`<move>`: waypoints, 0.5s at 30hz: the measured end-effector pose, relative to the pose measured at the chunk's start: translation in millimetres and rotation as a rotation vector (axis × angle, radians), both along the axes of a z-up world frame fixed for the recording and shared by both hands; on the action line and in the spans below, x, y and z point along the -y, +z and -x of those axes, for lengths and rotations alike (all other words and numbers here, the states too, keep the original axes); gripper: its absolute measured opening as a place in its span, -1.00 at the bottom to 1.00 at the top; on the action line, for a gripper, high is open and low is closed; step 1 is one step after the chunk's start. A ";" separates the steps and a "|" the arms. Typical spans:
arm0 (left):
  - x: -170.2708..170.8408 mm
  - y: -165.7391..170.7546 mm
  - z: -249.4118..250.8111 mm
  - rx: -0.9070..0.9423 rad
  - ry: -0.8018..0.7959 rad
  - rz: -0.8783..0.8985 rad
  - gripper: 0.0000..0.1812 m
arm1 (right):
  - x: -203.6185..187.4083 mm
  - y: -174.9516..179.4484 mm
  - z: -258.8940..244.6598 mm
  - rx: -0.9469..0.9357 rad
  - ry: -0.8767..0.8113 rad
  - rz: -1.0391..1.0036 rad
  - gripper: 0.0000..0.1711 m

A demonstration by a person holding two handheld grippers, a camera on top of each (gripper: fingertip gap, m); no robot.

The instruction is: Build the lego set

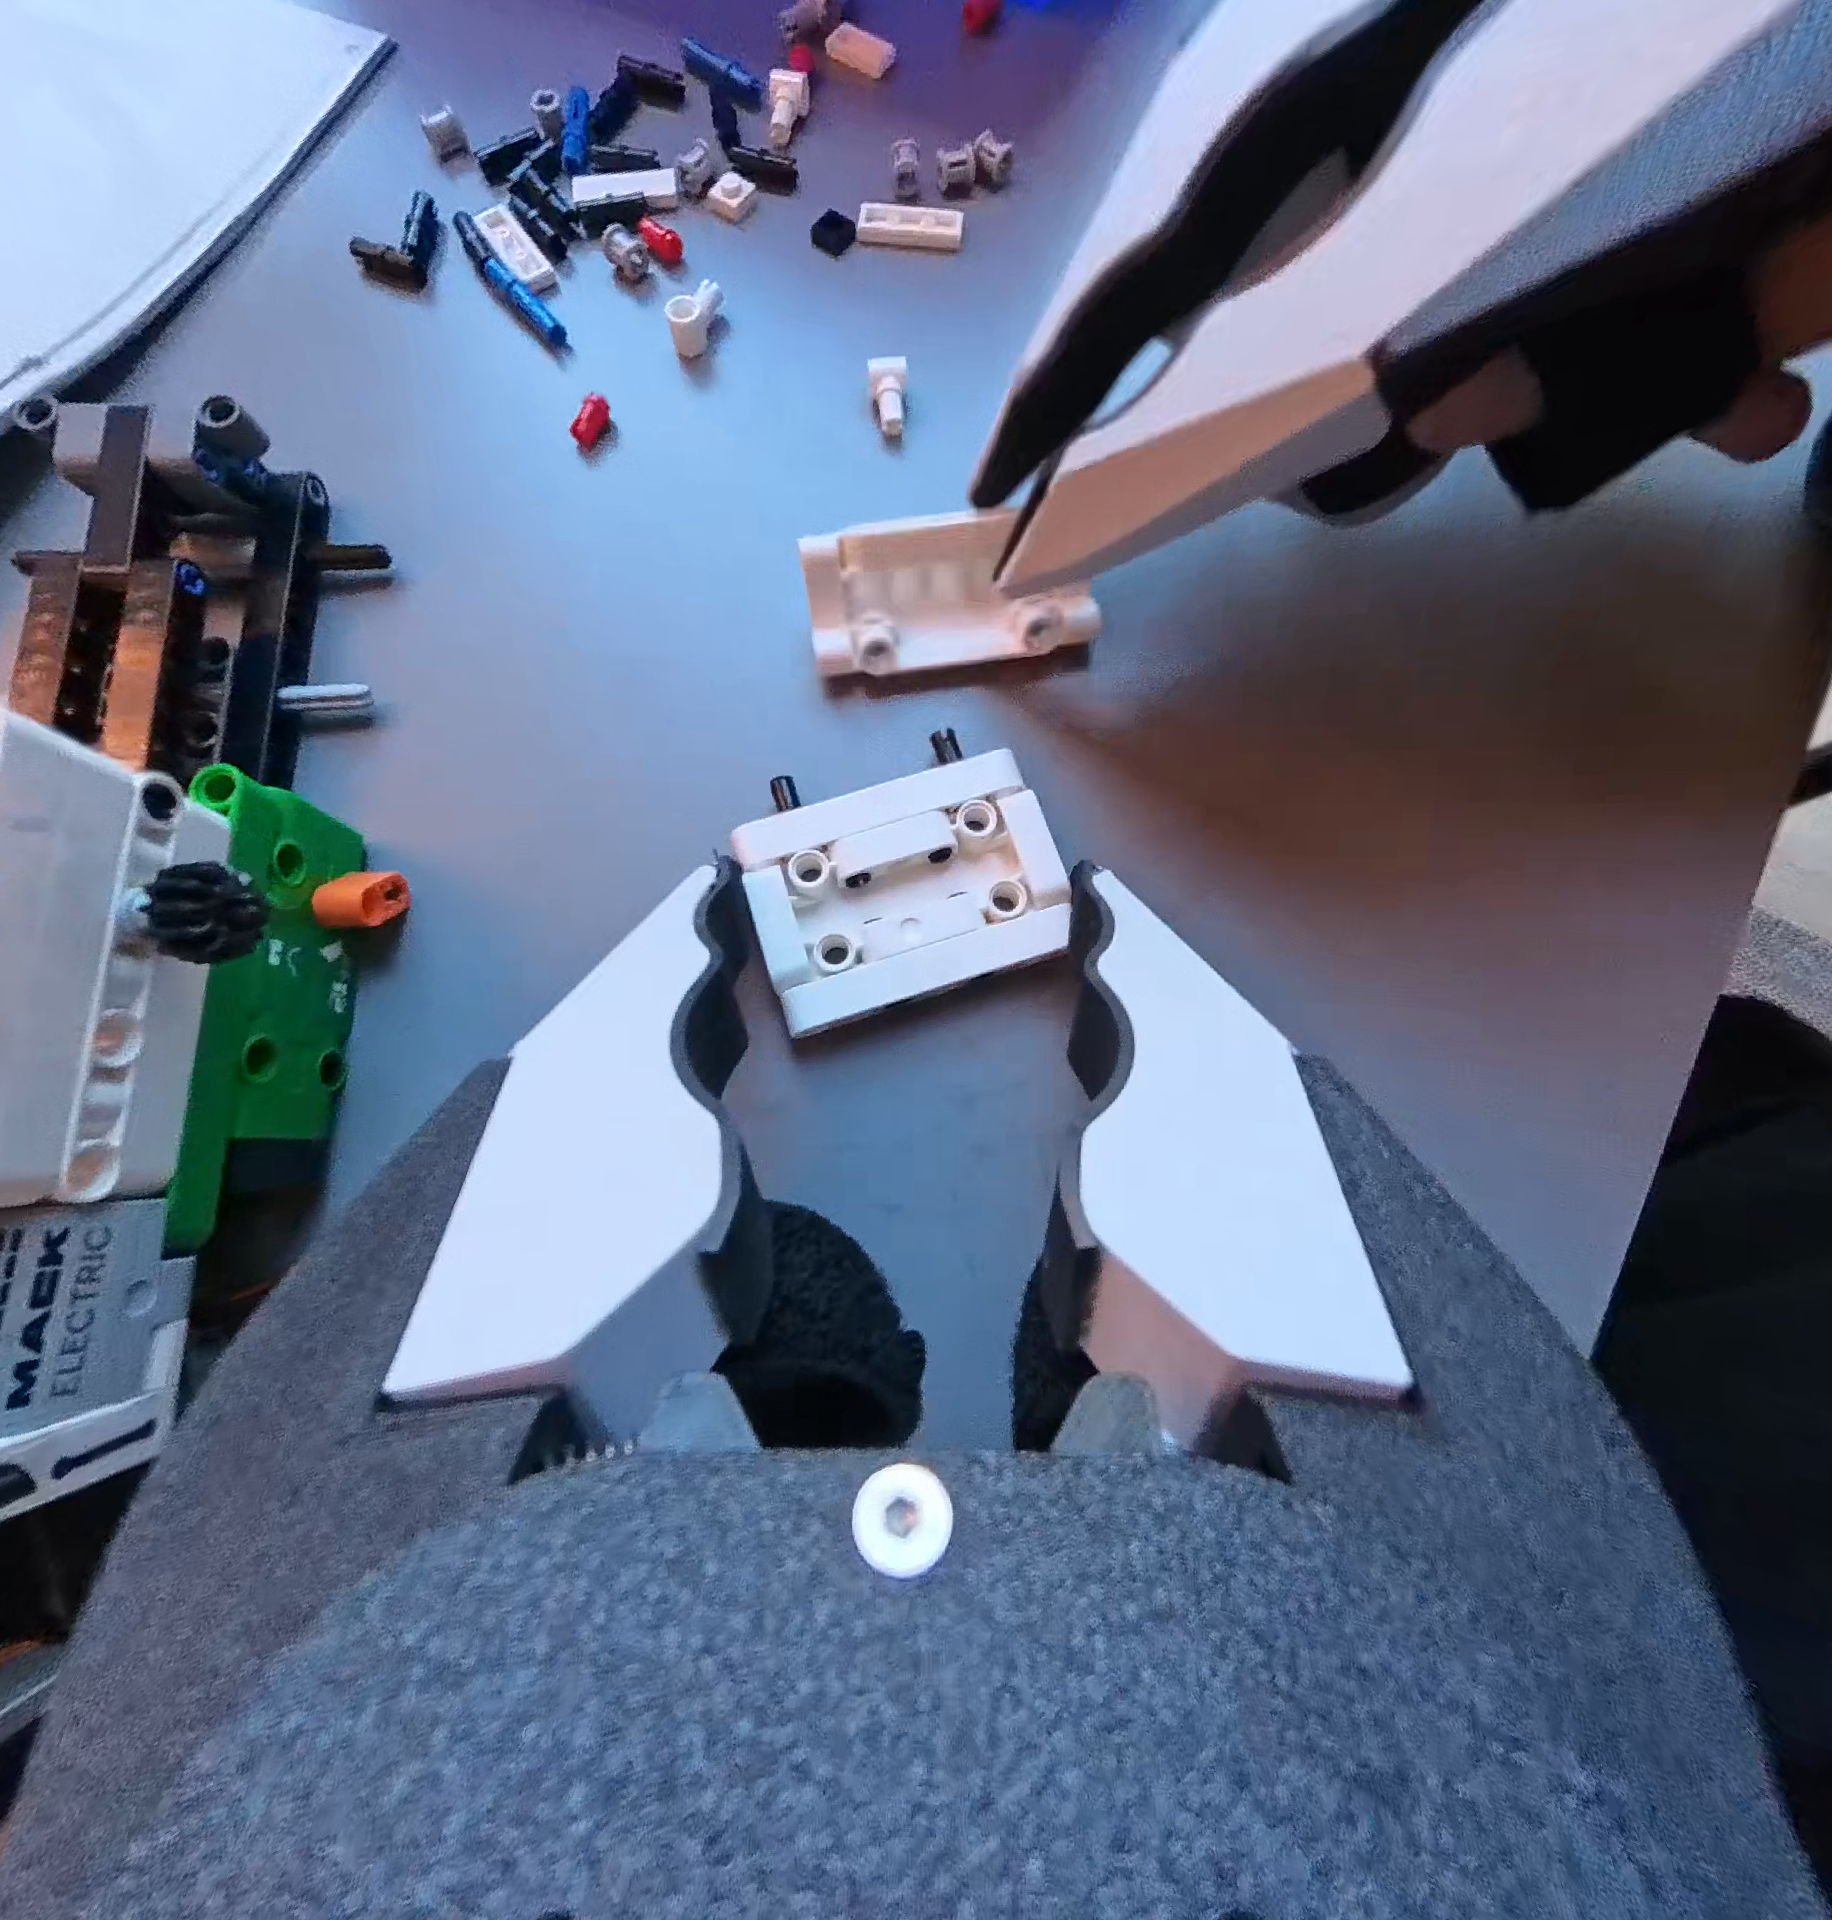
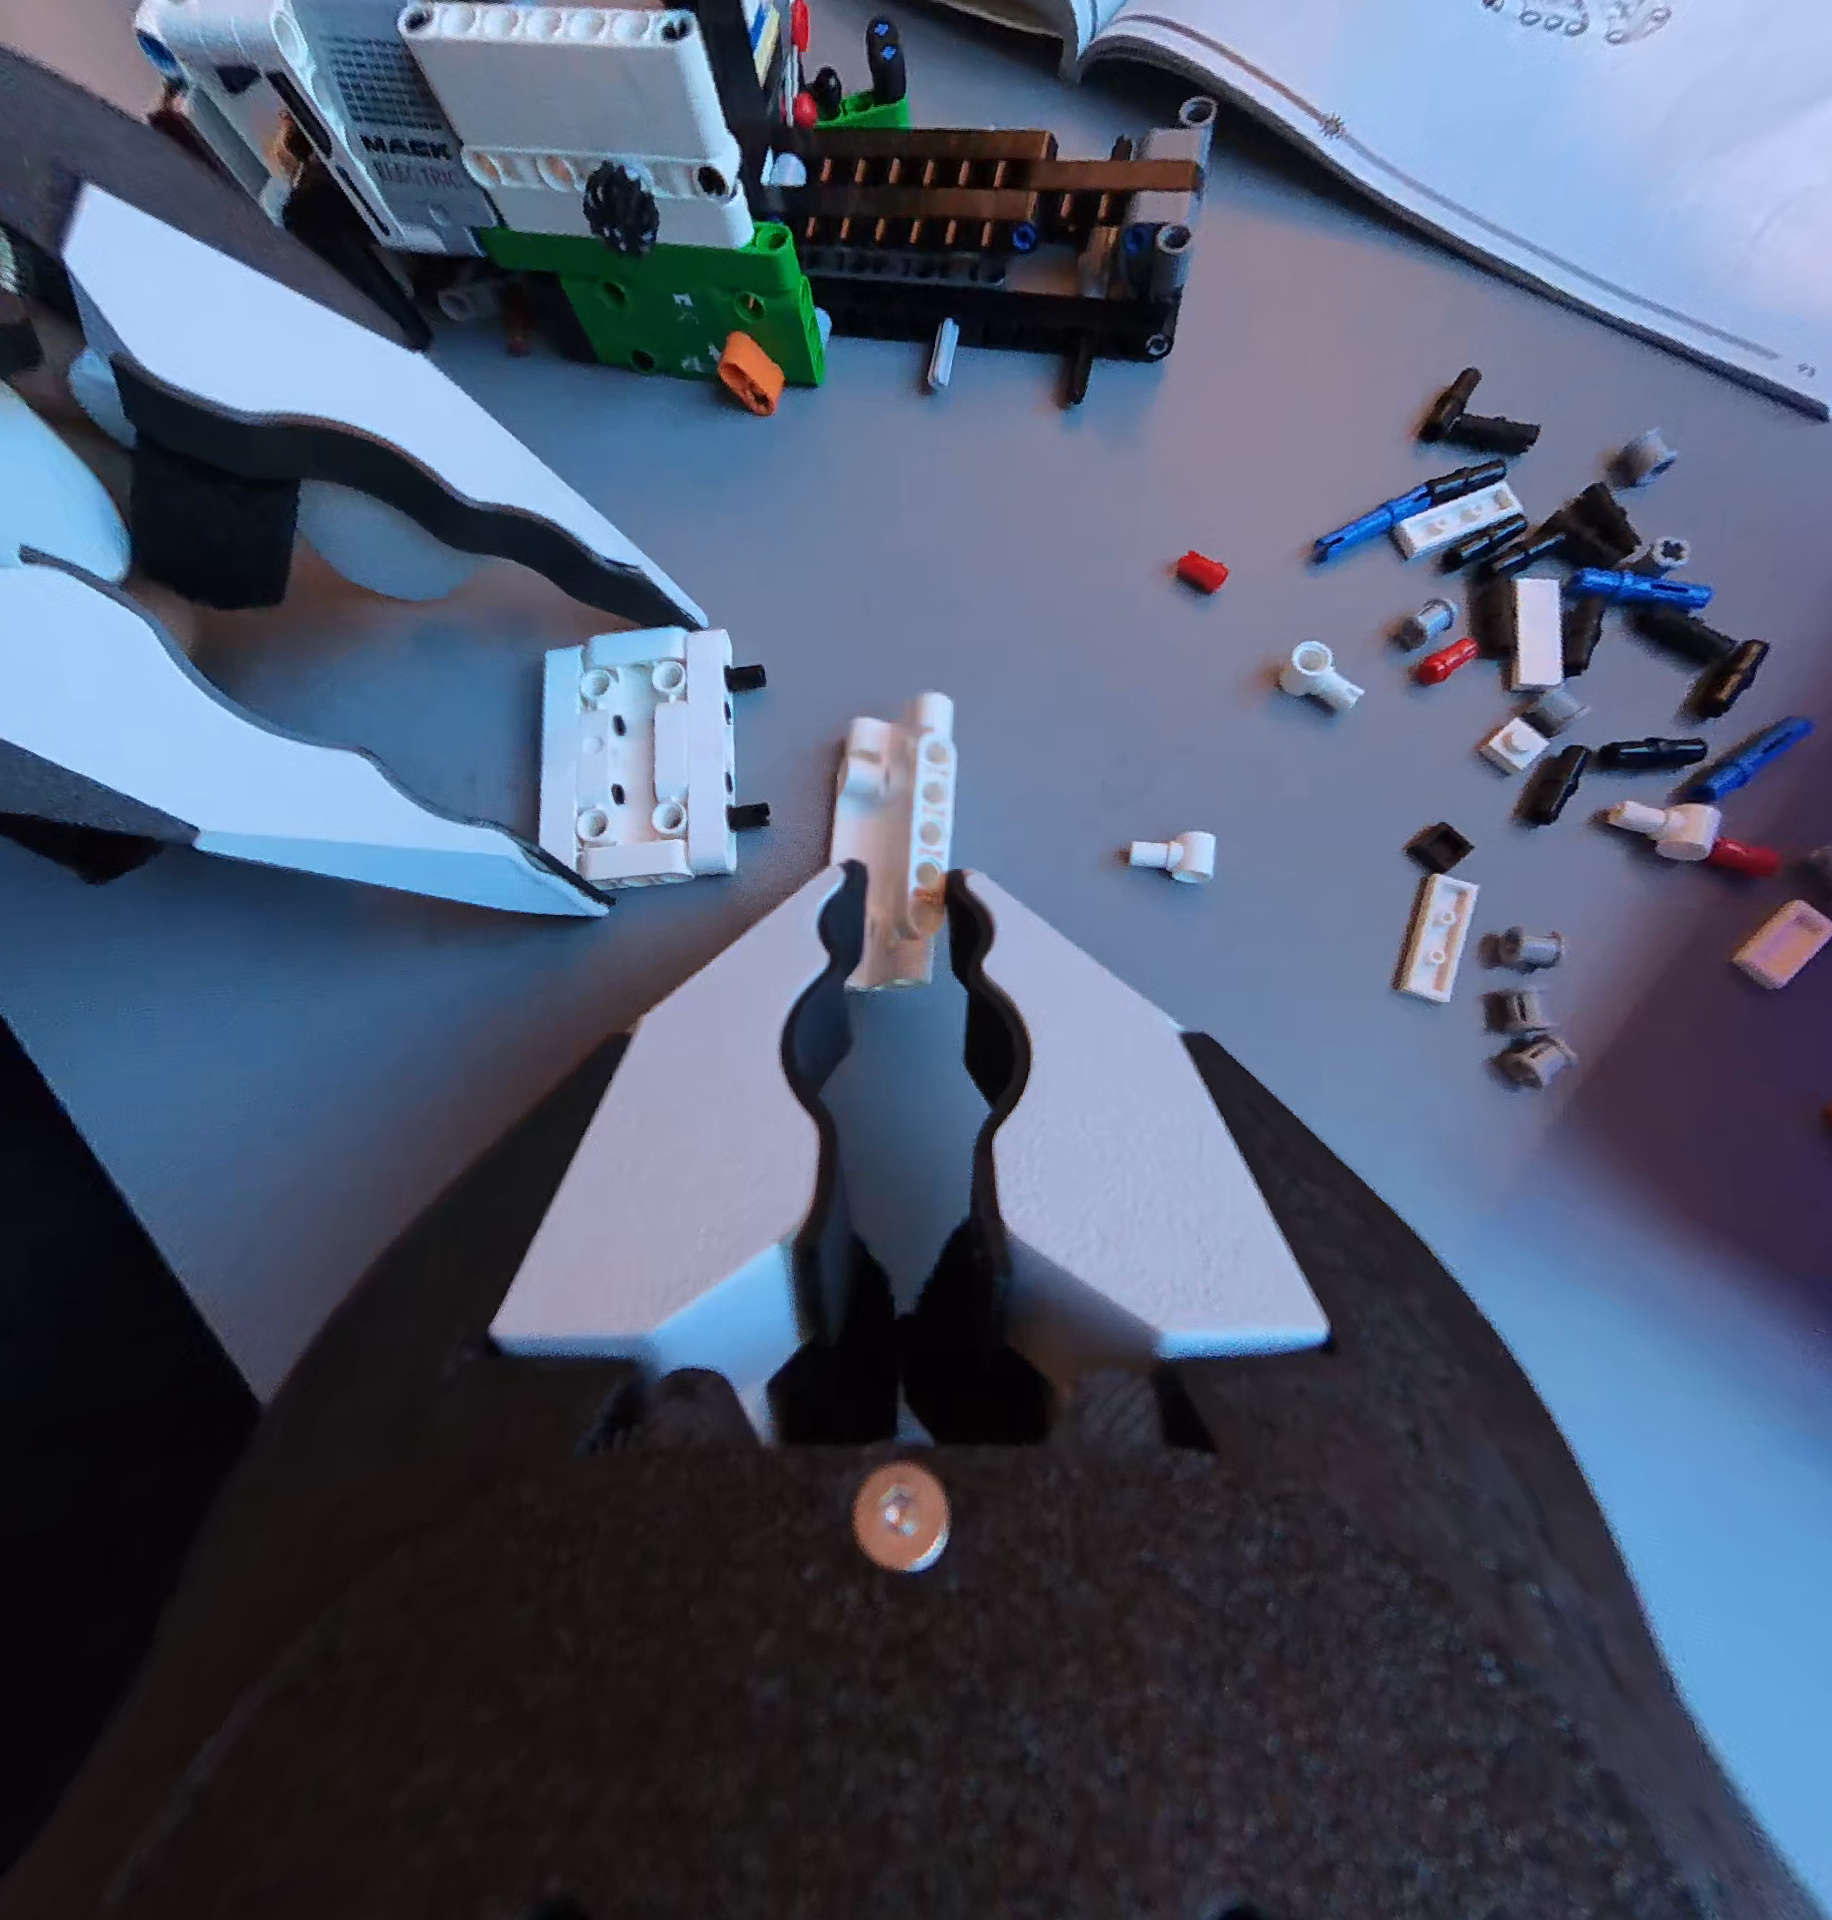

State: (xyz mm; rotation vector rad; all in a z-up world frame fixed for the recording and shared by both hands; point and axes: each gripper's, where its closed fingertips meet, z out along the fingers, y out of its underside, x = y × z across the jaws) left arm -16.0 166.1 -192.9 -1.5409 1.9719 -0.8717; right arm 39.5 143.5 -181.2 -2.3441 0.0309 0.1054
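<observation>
Right tongs (image 2: 896, 888) clamp a white panel piece (image 2: 901, 800) by its near end, ready to mate. Left tongs (image 1: 896, 914) stand apart around the white sub-assembly (image 1: 896, 899) on the counter (image 1: 600, 644) — likely steadying it.

Printed lettering is legible on one item only: a grey panel (image 1: 55, 1340) of the partly built model (image 2: 579, 177), adjoining its green plate (image 1: 278, 997); wording not transcribed. The open booklet (image 2: 1577, 177) beyond the model carries line drawings, too small to read.
</observation>
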 end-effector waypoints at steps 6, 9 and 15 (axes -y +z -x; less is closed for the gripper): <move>5.4 23.5 7.8 0.164 -0.100 -0.138 -0.32 | 1.2 40.7 15.0 -0.268 -0.018 -0.239 -0.58; 12.3 55.2 12.5 0.321 -0.152 -0.195 -0.33 | -2.8 52.1 47.2 -0.618 0.071 -0.293 -0.47; 19.6 85.4 22.9 0.468 -0.212 -0.272 -0.35 | -8.4 73.6 86.0 -0.838 0.213 -0.355 -0.91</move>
